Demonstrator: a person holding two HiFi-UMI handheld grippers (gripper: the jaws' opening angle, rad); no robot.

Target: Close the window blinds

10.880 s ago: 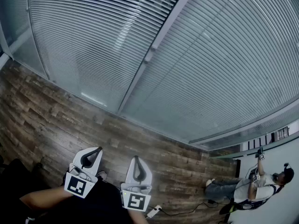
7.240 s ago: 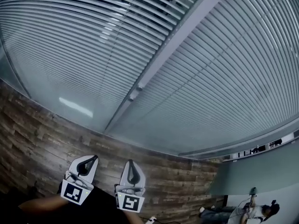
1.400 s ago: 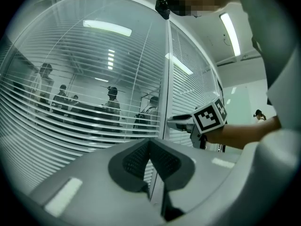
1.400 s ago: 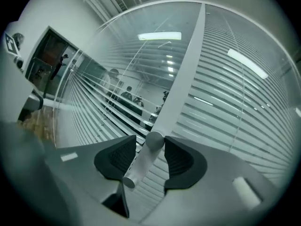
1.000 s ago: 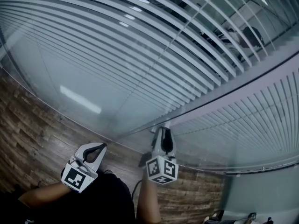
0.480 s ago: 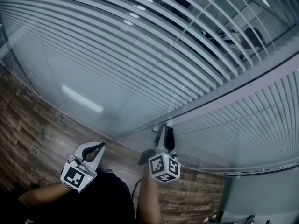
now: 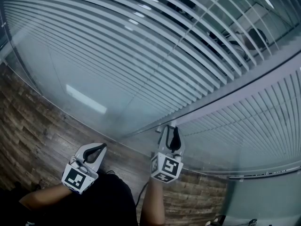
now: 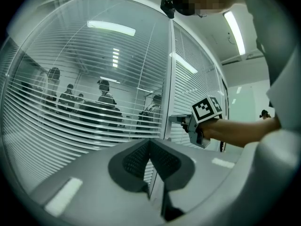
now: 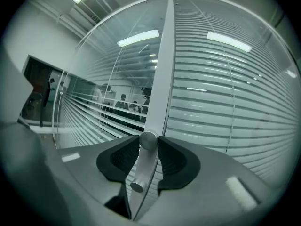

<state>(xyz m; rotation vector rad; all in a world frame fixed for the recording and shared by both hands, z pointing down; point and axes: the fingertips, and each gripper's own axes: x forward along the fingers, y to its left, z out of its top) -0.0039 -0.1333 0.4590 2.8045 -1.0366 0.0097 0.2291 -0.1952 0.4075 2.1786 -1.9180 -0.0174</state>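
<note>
The right hand-held gripper (image 7: 172,130) clamps the blind's tilt knob (image 9: 147,140) at its twelve o'clock. The pads may slip on the smooth metal as it twists. The left hand-held gripper (image 7: 99,148) has its jaws together, empty.

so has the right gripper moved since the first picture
Yes. The right gripper has gone from low over the wooden floor up and right to the window frame, where its jaws close on the knob.

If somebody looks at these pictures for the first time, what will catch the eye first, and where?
First, the right gripper, closed on a small round knob on the grey post. Next, the left blinds, open enough to show people behind them, while the right blinds look nearly closed. The left gripper is low, shut and empty.
</note>
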